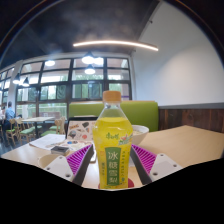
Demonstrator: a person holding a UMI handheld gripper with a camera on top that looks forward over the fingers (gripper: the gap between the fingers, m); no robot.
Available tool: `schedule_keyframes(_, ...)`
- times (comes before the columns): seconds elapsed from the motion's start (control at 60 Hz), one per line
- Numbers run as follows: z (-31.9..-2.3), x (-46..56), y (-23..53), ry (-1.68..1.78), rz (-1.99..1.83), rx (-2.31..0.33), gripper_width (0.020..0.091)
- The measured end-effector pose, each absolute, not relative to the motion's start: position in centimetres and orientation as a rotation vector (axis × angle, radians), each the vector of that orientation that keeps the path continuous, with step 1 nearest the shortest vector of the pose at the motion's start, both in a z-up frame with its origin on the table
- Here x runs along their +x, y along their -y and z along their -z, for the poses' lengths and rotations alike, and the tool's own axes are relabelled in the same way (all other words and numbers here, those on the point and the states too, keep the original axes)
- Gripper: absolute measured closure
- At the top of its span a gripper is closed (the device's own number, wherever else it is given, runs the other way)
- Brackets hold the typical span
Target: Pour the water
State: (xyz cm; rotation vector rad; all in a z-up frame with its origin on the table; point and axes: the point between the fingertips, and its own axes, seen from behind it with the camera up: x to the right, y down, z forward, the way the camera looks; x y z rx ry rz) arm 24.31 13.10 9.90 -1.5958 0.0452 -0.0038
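Bottles: one, a clear plastic bottle (pixel 113 143) of yellow drink with an orange cap and a green-and-white label printed in large characters; it stood upright.
Jaws: the gripper (pixel 112 163) had its two fingers set at either flank of the bottle, the magenta pads (pixel 79 158) reaching in to its sides; both appeared to press on it, so the jaws were closed about the bottle at a middling width.
Where the bottle was: between the fingers, its lower half level with the pads, its cap rising well above them; its base was hidden, so whether it rested on the counter could not be told.
Counters: one near, pale wood (pixel 190 140), spreading to both sides beyond the fingers; further tables (pixel 30 122) stood off by the windows.
Bowls: one white bowl (pixel 139 131), just behind the bottle and partly hidden by it.
Papers: one printed sheet or box (pixel 80 130) behind the bottle, and flat white sheets (pixel 50 143) beside it.
Seating: one green bench back (pixel 140 111) beyond the counter.
Overhead: one long strip light (pixel 115 44) and several round ceiling lights (pixel 89 60).
Windows: a row of large panes (pixel 70 88).
People: one seated person (pixel 9 112) far off by the windows.
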Motion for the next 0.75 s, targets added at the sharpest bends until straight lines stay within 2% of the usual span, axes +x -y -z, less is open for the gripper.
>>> schedule_keyframes(0.75, -10.2, 23.3, -12.0, -0.006, -0.036, -1.588, 0.0279)
